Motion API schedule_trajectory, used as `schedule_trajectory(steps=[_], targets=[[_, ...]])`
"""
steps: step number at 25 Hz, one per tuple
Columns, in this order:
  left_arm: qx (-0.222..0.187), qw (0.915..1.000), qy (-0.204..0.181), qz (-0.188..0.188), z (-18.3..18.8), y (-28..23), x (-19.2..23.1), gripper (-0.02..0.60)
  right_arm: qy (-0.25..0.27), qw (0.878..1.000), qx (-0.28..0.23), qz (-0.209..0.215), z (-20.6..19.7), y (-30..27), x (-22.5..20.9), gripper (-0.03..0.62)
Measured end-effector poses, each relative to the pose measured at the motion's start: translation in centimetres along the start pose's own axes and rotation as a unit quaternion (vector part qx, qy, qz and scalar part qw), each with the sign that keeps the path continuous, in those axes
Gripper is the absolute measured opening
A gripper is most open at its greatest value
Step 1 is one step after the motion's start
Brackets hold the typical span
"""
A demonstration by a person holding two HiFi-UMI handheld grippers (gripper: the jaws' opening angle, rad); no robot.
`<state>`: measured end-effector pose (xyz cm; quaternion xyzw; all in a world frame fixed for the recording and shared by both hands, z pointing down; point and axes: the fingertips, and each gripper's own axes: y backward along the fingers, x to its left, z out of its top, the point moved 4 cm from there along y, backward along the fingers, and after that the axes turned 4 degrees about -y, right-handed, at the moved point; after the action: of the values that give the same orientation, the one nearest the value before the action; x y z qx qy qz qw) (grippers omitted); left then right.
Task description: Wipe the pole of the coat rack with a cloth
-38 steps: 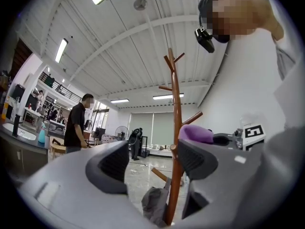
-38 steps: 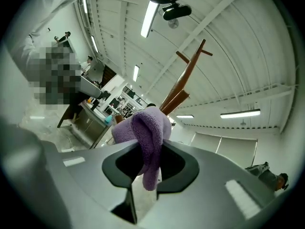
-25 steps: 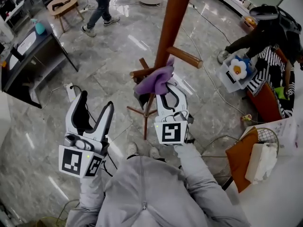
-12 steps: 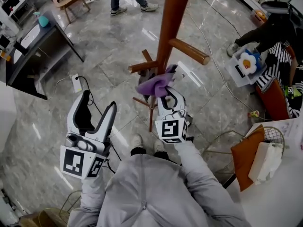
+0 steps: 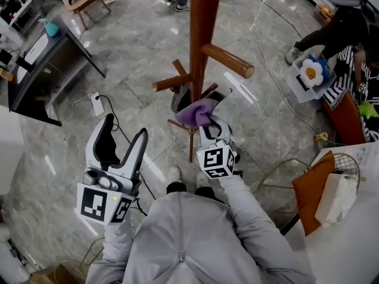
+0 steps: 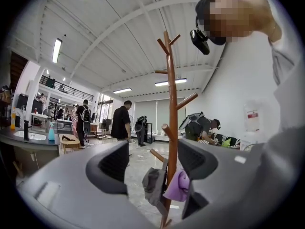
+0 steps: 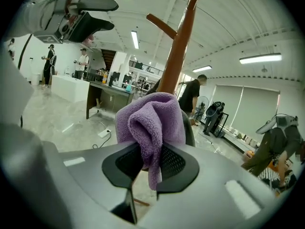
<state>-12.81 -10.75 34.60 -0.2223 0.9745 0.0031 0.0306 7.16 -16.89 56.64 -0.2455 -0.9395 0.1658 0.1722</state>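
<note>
The brown wooden coat rack pole [image 5: 201,28] rises through the middle of the head view, with pegs sticking out low down. My right gripper [image 5: 208,120] is shut on a purple cloth [image 5: 197,112] that presses against the lower pole. In the right gripper view the cloth [image 7: 151,123] bulges out of the jaws, the pole [image 7: 180,46] right behind it. My left gripper [image 5: 121,142] is held open at the lower left, away from the rack, with nothing in it. From the left gripper view the pole [image 6: 172,109] stands ahead between the jaws, the cloth [image 6: 177,186] low on it.
A grey cap [image 6: 153,184] hangs on a low peg beside the cloth. A dark desk [image 5: 41,58] stands at the left, a power strip [image 5: 96,104] and cable on the floor. A person [image 5: 343,34] crouches at the right by a bin. A white table with an orange item [image 5: 308,194] is lower right.
My right gripper has slid the purple cloth down the pole towards me. The left gripper has stayed roughly where it was.
</note>
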Motion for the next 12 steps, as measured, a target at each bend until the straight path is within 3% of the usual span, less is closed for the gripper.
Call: schedule_trajectory(steps=[6,12], targets=[[0.001,1.0,0.0,-0.007,0.2,-0.3,-0.5,0.347,-0.023,0.999,0.03,-0.001,-2.2,1.1,-0.1,0.066],[-0.013,0.9998,0.005,-0.017,0.3,-1.1,-0.9,0.347,-0.075,0.997,0.006,-0.031,-1.3,4.8,-2.1,0.066]])
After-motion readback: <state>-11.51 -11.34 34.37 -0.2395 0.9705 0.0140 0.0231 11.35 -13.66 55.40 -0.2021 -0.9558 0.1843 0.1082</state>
